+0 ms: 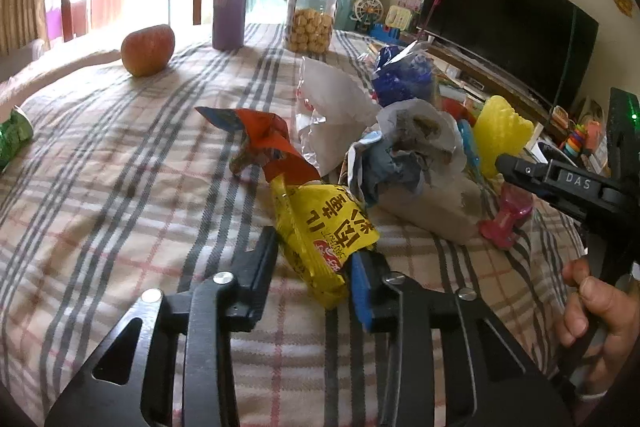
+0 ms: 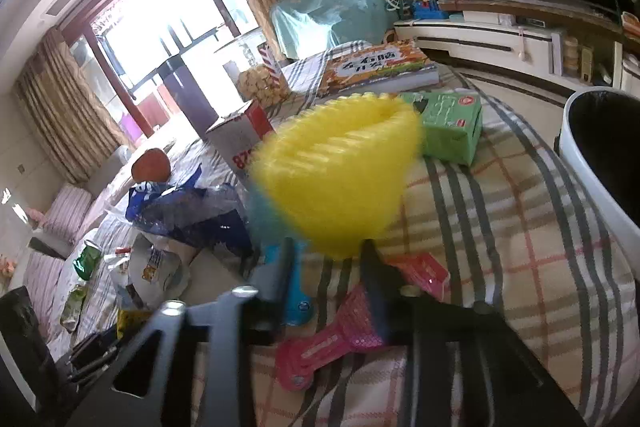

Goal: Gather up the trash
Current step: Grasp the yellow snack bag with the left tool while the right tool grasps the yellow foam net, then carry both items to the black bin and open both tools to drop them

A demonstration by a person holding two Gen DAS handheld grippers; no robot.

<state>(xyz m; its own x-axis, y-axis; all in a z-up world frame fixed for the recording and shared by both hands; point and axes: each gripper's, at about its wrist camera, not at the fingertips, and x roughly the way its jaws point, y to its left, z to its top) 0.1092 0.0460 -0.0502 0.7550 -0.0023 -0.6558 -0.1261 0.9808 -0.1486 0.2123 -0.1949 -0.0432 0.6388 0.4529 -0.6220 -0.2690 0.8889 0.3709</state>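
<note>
A soft plaid cloth point(image 1: 120, 163), cream with grey bands and thin red lines, covers the whole table. Off its right edge stands a round white bin point(image 2: 580, 163) with a dark inside. Near the middle of the cloth lies a heap of crumpled rubbish: a flat white paper bag point(image 1: 332, 107), a wrinkled blue plastic bag point(image 1: 400, 75), and a balled grey-white wrapper point(image 1: 404, 147) on brown paper. The right gripper point(image 2: 324, 247), its handle held in a hand point(image 1: 592, 307) at the table's right side, is clamped on the base of a ribbed yellow foam net point(image 2: 340, 167), cup-shaped and raised above the cloth, between the heap and the bin. The left gripper point(image 1: 316, 251) reaches low and level over the cloth, its jaws closed against a glossy, creased yellow snack packet point(image 1: 320, 235) whose twisted orange end points away toward the heap. A smooth red apple point(image 1: 148, 49) sits well apart at the far left.
</note>
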